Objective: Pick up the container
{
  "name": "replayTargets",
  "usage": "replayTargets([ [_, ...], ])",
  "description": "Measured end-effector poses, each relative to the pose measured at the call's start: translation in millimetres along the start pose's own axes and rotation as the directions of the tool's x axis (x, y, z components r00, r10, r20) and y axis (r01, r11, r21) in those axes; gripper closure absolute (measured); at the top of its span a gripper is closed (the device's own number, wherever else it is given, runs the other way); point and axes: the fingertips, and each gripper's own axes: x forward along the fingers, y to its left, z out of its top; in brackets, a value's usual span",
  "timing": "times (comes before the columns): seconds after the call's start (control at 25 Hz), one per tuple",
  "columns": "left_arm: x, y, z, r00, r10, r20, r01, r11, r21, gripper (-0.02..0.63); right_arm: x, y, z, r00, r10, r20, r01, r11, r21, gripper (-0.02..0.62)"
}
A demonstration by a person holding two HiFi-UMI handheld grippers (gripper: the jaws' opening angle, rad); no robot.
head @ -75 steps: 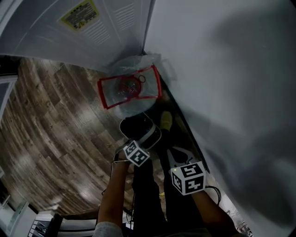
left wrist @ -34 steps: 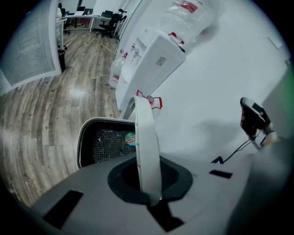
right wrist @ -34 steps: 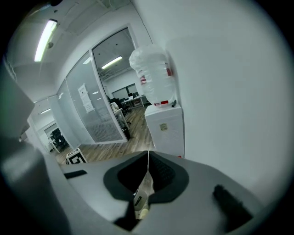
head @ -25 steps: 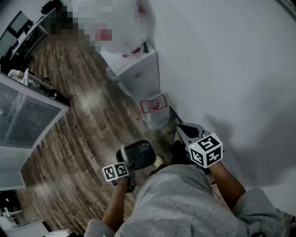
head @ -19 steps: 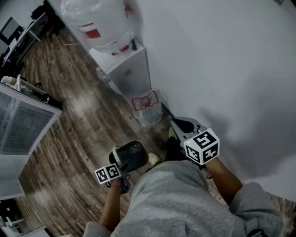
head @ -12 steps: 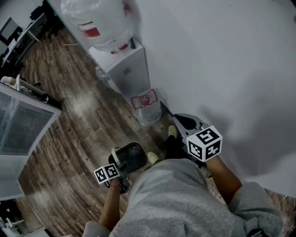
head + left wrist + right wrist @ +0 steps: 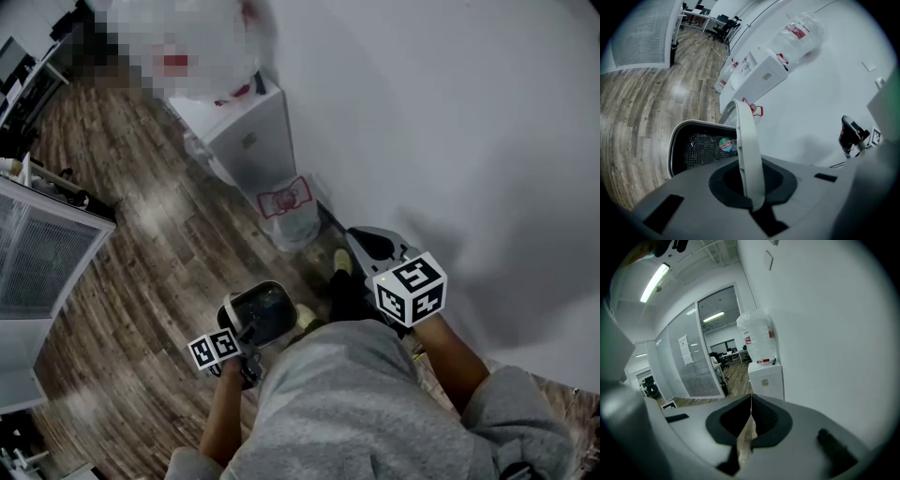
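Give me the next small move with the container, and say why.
Probably raise the left gripper a little and keep it closed. It is clamped on the white rim of the container, which is held by that one edge over the wood floor. The right gripper is shut and empty.

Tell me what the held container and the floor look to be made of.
Container: smooth, matte pale rim, likely plastic; the dark inside shows a fine grid, probably mesh. Floor: wood-look planks with visible grain and seams, slightly glossy where light patches reflect; whether it is real wood or laminate cannot be told.
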Motion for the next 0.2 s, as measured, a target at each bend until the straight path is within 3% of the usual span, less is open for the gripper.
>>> replayTargets([
  [0.2, 5.4, -6.0, 7.7, 1.0, -0.017, -0.006, 0.017, 0.999, 0.034, 0.583, 4.2, 1.3, 1.8, 1.0, -0.006, 0.001, 0.006, 1.0, -0.003, 0.571],
])
